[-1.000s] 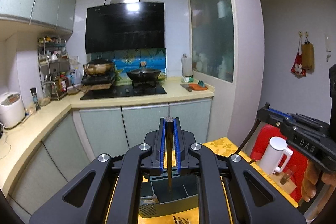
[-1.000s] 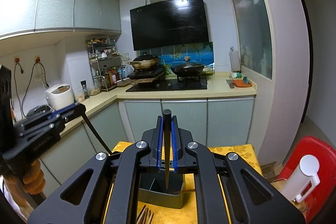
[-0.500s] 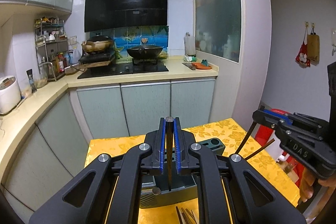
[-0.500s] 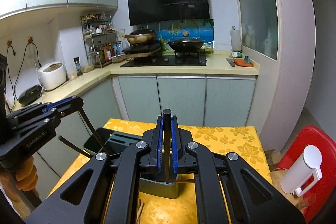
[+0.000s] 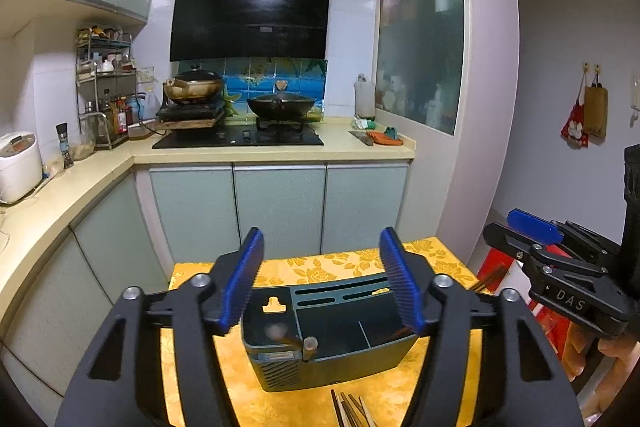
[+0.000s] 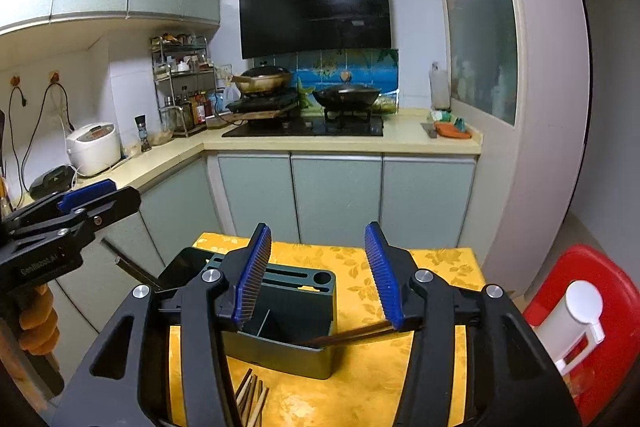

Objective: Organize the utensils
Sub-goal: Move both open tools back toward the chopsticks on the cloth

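Nearest to us, a bundle of loose brown wooden chopsticks (image 5: 350,409) lies on the desk with the yellow flowered cloth (image 5: 280,267), just in front of the dark green plastic utensil holder (image 5: 328,343). Our left gripper (image 5: 322,281) has its blue pads apart; the jaws have just been opening, and nothing is pressed between them. A dark stick with a round end (image 5: 308,345) leans in the near left compartment of the holder, free of the pads. Our right gripper (image 6: 318,275) also stands apart after opening just now. A brown chopstick (image 6: 344,337) lies tilted over the near right rim of the holder, one end near the right pad (image 6: 382,275); we cannot tell if it touches it. The holder has long slots and a round hole on its far part. A red plastic stool (image 6: 592,283) with a white jug (image 6: 576,315) stands to the right of the desk. Far behind are pale green cabinets (image 5: 280,203), a black stove with two woks (image 5: 276,105) and a black range hood (image 5: 250,15).
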A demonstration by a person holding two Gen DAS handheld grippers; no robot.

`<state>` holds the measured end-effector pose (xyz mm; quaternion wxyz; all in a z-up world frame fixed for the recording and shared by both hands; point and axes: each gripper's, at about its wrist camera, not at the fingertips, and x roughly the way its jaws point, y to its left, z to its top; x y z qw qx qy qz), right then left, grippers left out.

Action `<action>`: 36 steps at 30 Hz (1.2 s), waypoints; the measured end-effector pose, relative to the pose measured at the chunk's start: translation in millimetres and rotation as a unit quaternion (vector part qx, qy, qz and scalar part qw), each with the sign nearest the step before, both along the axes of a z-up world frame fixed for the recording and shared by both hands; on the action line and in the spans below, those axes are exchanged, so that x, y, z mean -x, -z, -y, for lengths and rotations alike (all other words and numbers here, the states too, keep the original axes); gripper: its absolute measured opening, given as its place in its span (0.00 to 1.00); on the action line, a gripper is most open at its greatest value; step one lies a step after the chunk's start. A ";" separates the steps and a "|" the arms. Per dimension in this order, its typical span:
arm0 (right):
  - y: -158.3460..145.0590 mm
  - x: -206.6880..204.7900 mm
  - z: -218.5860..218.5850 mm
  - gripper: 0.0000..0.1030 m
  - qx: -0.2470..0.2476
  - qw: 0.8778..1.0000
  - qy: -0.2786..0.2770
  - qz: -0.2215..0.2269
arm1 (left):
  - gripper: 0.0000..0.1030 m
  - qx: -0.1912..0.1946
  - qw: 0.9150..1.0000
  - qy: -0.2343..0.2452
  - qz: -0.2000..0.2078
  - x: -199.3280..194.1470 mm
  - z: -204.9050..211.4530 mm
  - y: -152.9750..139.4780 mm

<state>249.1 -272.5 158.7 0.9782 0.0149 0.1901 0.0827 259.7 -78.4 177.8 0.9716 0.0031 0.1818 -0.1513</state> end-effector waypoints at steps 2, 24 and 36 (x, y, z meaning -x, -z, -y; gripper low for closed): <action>-3.0 4.5 1.0 0.47 0.003 1.000 0.000 0.006 | 0.66 -0.001 1.000 -0.001 0.012 11.2 -3.2 -1.8; 77.2 113.8 8.8 0.62 0.033 0.999 0.003 -0.009 | 0.71 -0.024 0.999 -0.036 -0.024 117.7 -50.3 97.6; 155.4 166.6 9.0 0.62 0.016 0.997 -0.008 -0.079 | 0.71 -0.032 0.995 -0.033 -0.090 158.9 -56.0 173.9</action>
